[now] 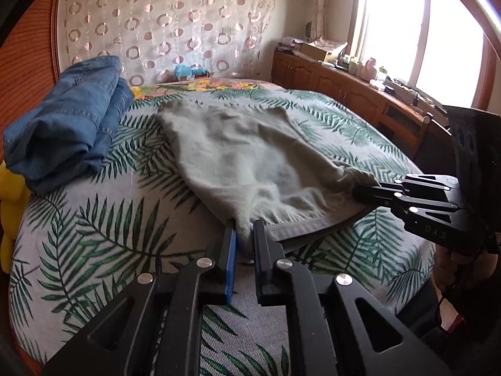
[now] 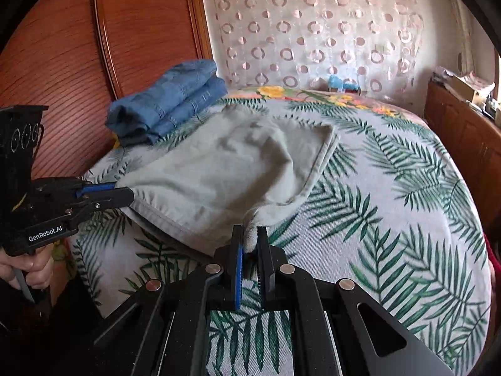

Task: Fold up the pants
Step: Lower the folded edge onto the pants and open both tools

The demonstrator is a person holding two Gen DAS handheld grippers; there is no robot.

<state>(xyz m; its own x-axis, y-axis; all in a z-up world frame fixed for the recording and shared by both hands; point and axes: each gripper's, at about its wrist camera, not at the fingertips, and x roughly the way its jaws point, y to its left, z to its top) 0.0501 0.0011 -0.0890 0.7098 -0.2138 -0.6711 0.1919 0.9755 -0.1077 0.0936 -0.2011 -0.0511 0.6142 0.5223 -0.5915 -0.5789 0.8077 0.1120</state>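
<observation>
Grey-green pants (image 1: 238, 153) (image 2: 225, 169) lie spread over the leaf-patterned bedcover (image 1: 94, 219) (image 2: 391, 203), and their near hem is lifted slightly. At the bottom of the left wrist view my left gripper (image 1: 244, 227) is shut on a bunched corner of the hem. It also shows at the left edge of the right wrist view (image 2: 129, 195), pinching that same corner. My right gripper (image 2: 250, 231) is shut on the other near corner. In the left wrist view the right gripper (image 1: 358, 191) reaches in from the right.
A stack of folded blue jeans (image 1: 69, 125) (image 2: 169, 103) sits at the bed's far left by a wooden panel (image 2: 62, 62). A wooden cabinet (image 1: 344, 87) with clutter runs under the window. A yellow object (image 1: 11, 206) lies at the left edge. A hand (image 2: 28, 269) holds the left gripper's handle.
</observation>
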